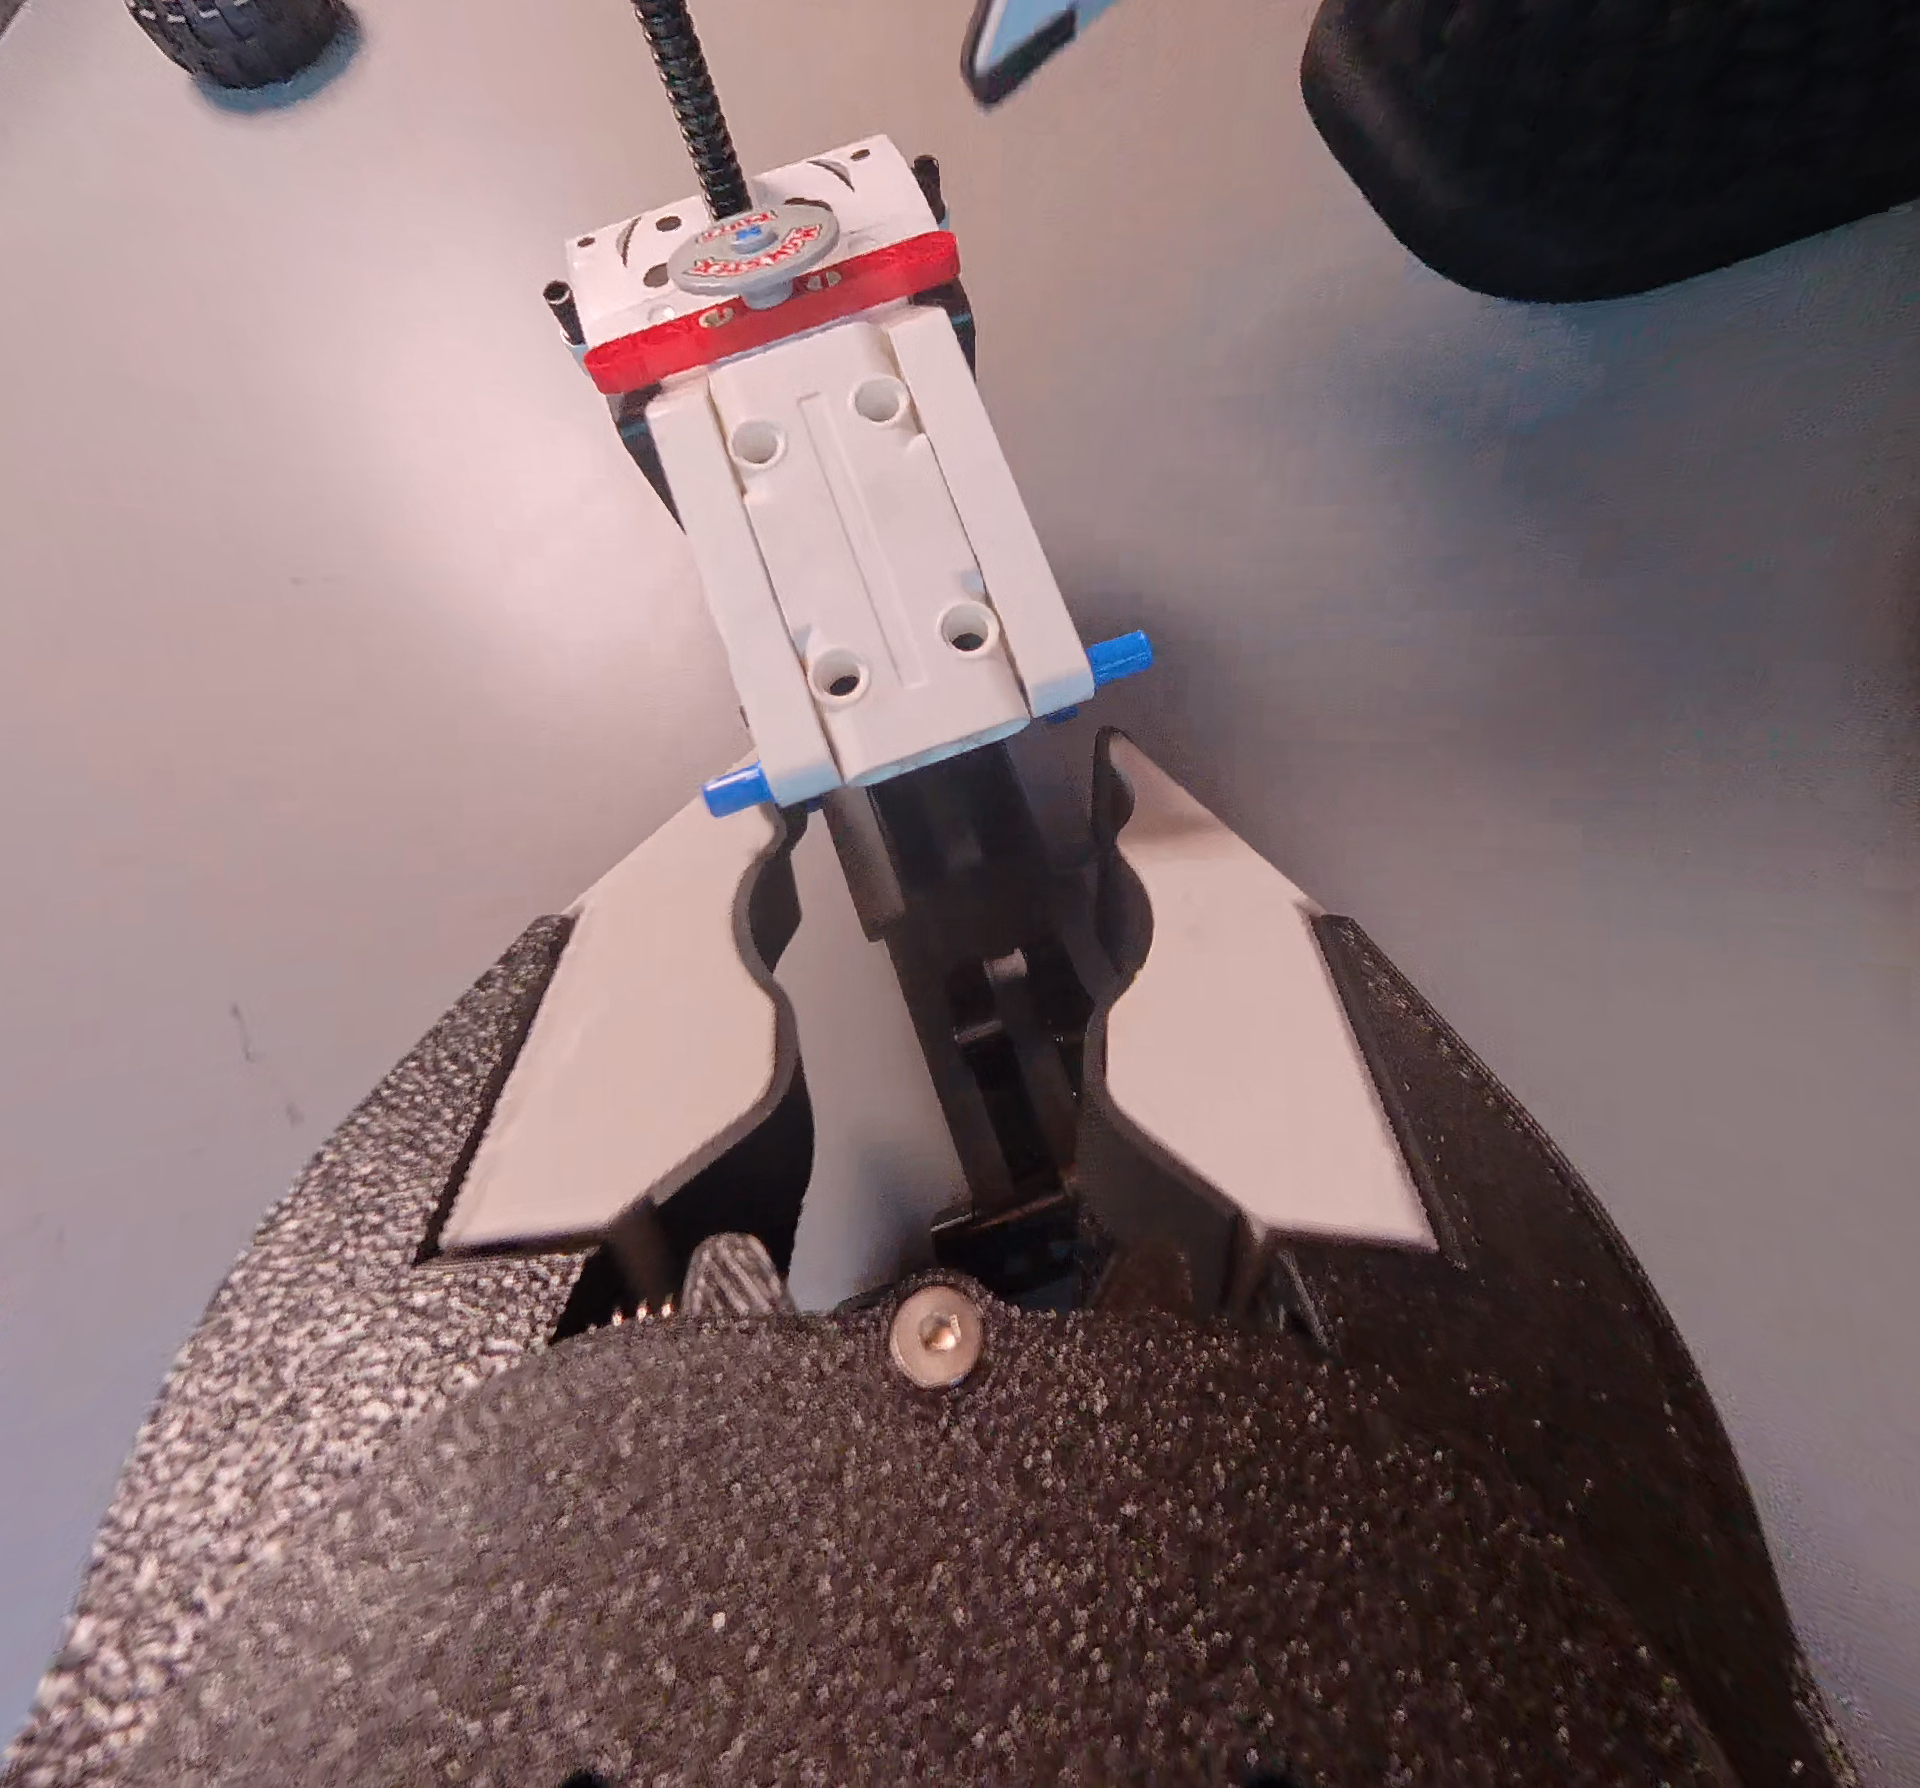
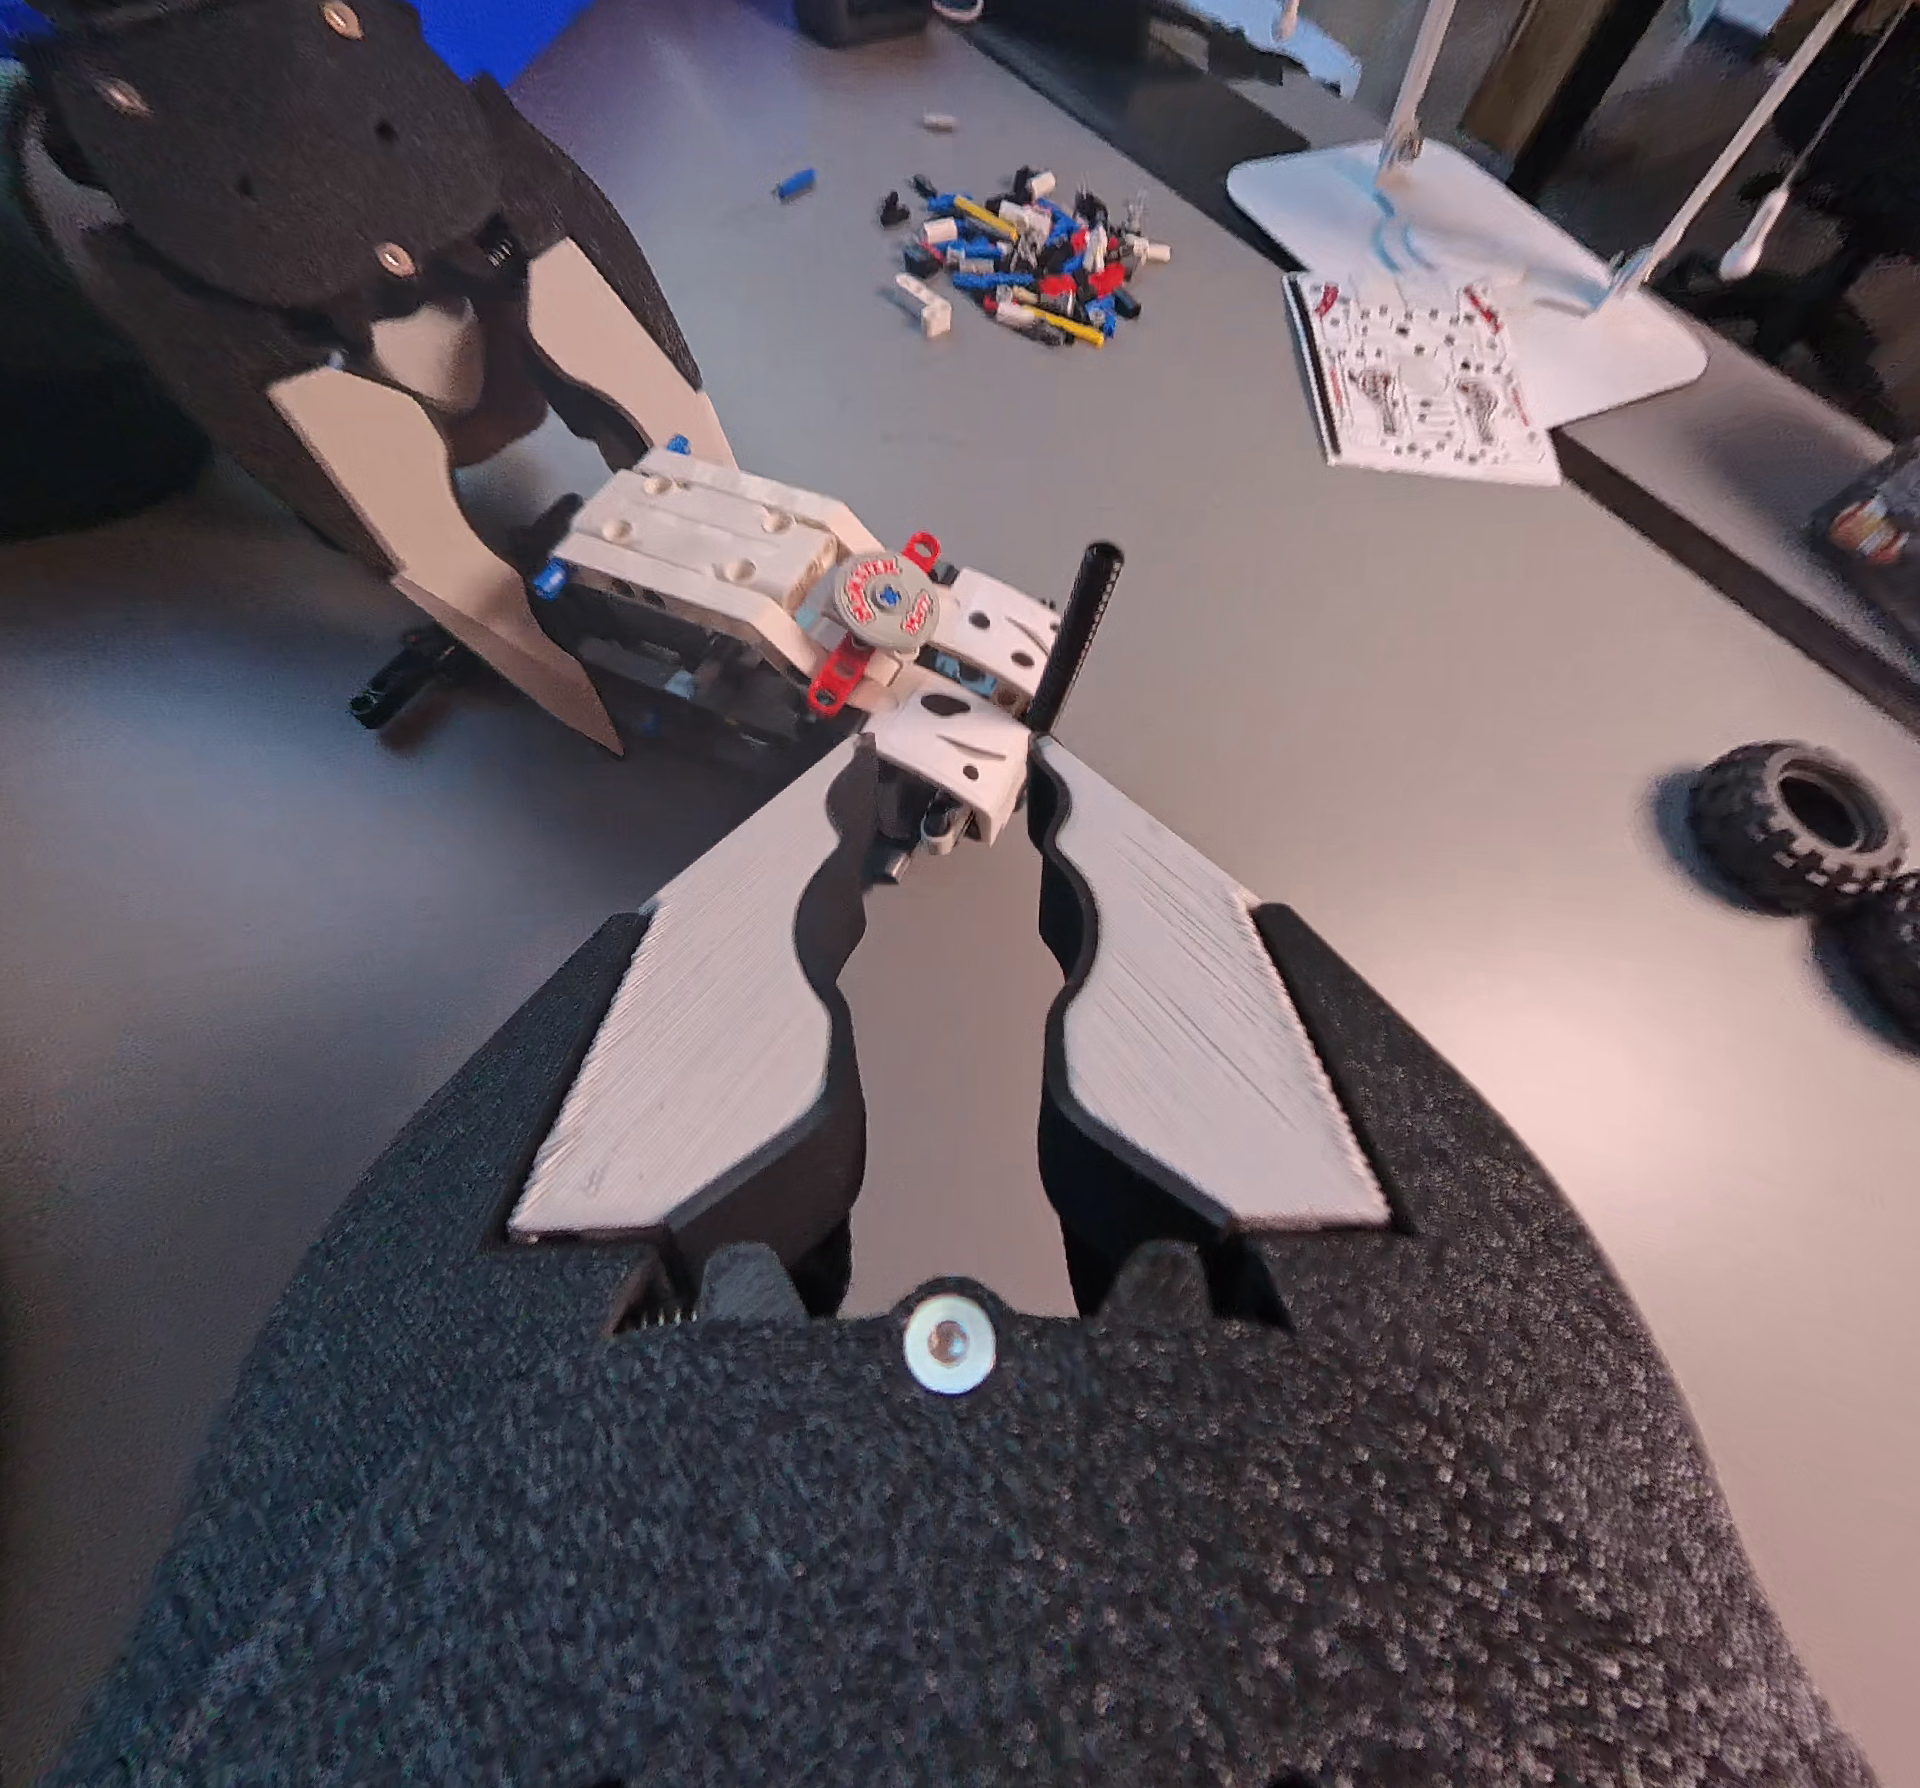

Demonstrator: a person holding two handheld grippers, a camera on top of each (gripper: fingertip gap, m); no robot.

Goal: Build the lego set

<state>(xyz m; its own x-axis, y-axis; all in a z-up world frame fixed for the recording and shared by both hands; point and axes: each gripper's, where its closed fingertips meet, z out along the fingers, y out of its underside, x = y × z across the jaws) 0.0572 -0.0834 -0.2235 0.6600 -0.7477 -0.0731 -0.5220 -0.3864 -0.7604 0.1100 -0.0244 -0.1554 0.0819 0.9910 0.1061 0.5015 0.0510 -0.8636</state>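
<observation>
The left claw (image 1: 940,813) is clamping the black rear frame of the half-built white, red-barred lego vehicle (image 1: 862,543) just above the grey bench (image 1: 312,595). The right claw (image 2: 945,767), partly closed, is pinching its white spotted nose, while black knobbly rubber tyres (image 2: 1792,824) and a heap of small loose pieces (image 2: 1023,258) are lying unused, so much is seemingly remaining

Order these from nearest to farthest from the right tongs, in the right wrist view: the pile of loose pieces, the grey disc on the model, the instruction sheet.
From the right tongs:
1. Grey disc, just ahead, slightly left.
2. Pile of loose pieces, farther ahead, centre.
3. Instruction sheet, far right; close to the pile in distance, hard to rank.
</observation>
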